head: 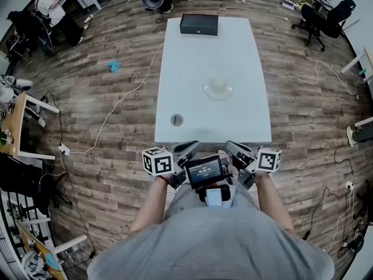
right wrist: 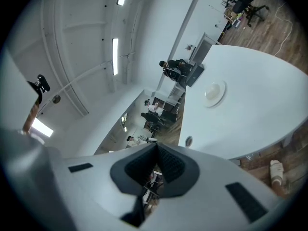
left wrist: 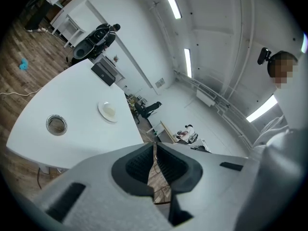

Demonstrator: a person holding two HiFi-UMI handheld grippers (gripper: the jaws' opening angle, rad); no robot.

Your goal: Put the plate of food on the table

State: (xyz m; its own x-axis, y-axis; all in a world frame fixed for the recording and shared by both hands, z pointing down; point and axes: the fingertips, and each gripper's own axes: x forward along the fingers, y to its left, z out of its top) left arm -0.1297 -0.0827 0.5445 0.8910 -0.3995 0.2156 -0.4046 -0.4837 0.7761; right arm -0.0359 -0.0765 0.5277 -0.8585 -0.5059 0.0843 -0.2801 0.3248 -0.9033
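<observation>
Plate [head: 218, 89] on table [head: 195, 69] — left hand-held gripper [left wrist: 154, 147] and right hand-held gripper [right wrist: 156, 148] closed, empty.

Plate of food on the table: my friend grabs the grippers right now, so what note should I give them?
Left gripper: shut, empty, held near the body.
Right gripper: shut, empty, likewise.
The round pale plate of food rests midway along the white rectangular table, apart from both grippers.
Done: plate is on the table.
Left: apparently nothing.

Arms tucked at the waist — left gripper [head: 187, 149] and right gripper [head: 232, 147] angled inward, jaws pressed together, empty.
</observation>
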